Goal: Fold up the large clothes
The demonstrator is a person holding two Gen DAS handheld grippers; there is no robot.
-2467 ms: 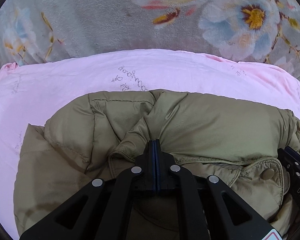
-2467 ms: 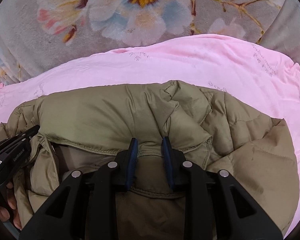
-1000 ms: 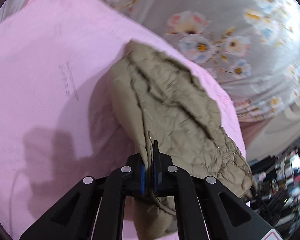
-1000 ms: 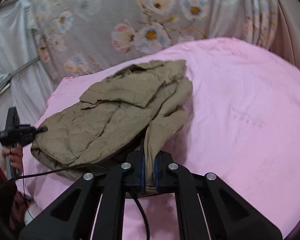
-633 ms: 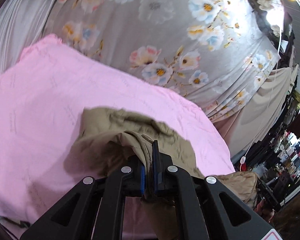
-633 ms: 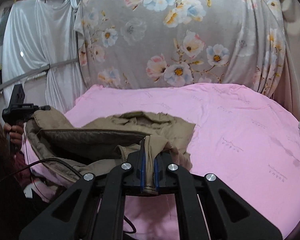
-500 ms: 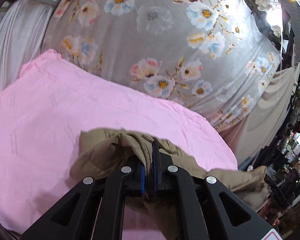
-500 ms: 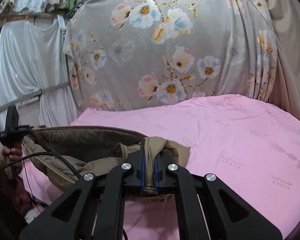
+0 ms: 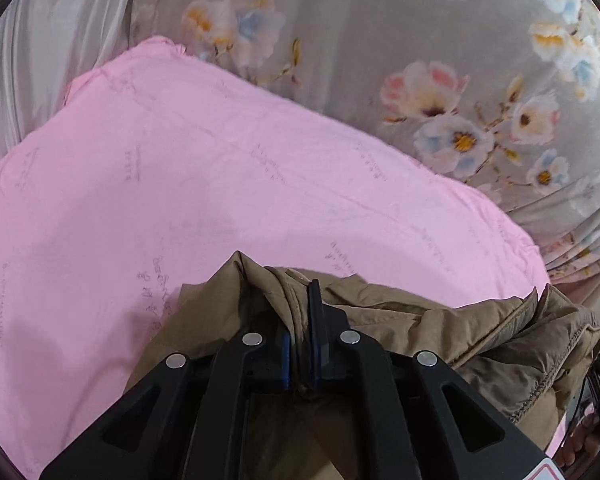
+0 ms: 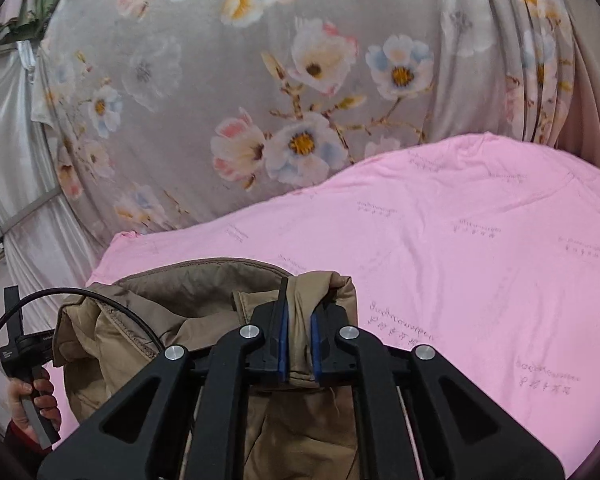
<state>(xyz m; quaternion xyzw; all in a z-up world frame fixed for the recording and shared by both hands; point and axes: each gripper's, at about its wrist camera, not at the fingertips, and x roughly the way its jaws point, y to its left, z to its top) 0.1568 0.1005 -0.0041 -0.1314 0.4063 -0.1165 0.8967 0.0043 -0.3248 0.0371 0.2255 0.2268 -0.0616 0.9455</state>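
Both claws are clamped on the olive padded jacket (image 9: 440, 320): the left gripper (image 9: 304, 344) pinches a seam fold, the right gripper (image 10: 298, 340) a thicker bunch of fabric. Stretched between them, the jacket's long axis runs side to side along the near edge of the pink bedsheet (image 10: 480, 248), with the floral curtain (image 10: 300, 100) hanging behind the far edge.
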